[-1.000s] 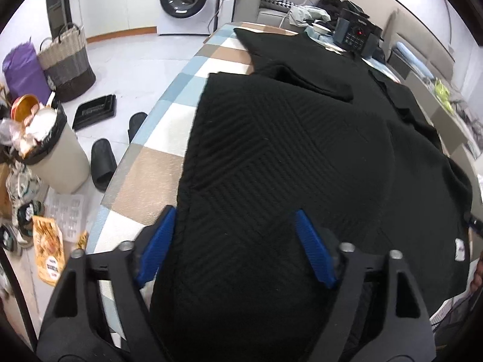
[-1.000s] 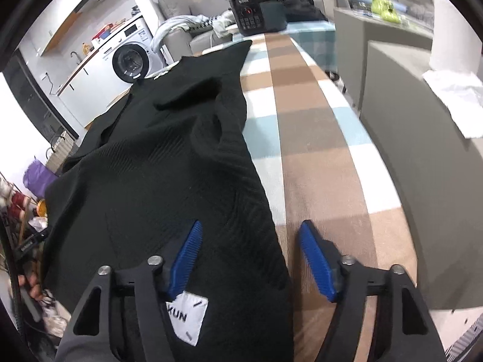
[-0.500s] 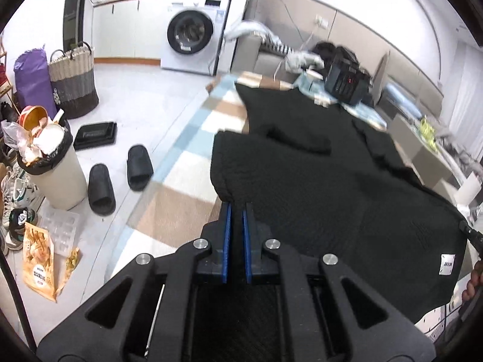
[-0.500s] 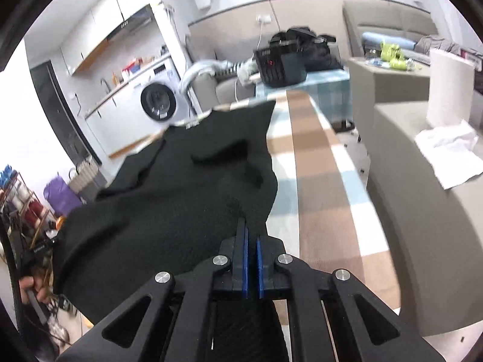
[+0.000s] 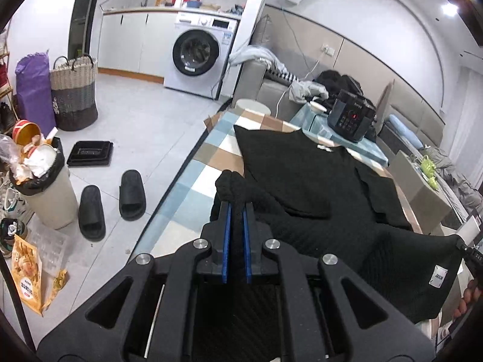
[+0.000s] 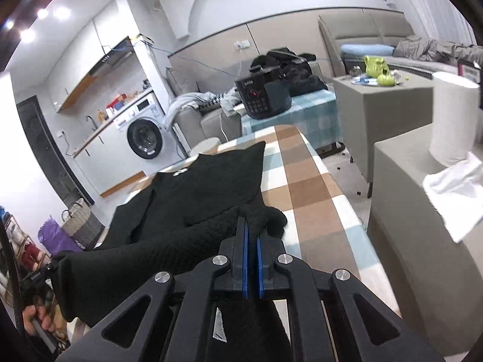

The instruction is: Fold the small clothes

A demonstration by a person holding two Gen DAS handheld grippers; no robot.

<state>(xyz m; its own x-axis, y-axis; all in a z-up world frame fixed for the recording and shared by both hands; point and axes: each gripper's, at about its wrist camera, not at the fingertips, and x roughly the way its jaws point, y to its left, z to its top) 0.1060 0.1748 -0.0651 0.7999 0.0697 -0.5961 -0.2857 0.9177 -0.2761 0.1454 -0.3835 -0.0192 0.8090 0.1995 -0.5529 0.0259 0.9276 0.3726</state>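
One black garment (image 5: pixel 305 181) lies along the checked table (image 5: pixel 193 178), its near hem lifted. Two grippers hold it: the left gripper (image 5: pixel 236 211) pinches one hem corner, the right gripper (image 6: pixel 251 229) the other, blue pads clamped tight on fabric. Two slippers (image 5: pixel 111 202) lie on the floor beside one bin (image 5: pixel 45 193).

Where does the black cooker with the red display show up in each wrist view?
Left wrist: black cooker upper right of centre, beyond the black garment's far end.
Right wrist: cooker upper centre, on the teal checked cloth.
Shared landmark: washing machine.
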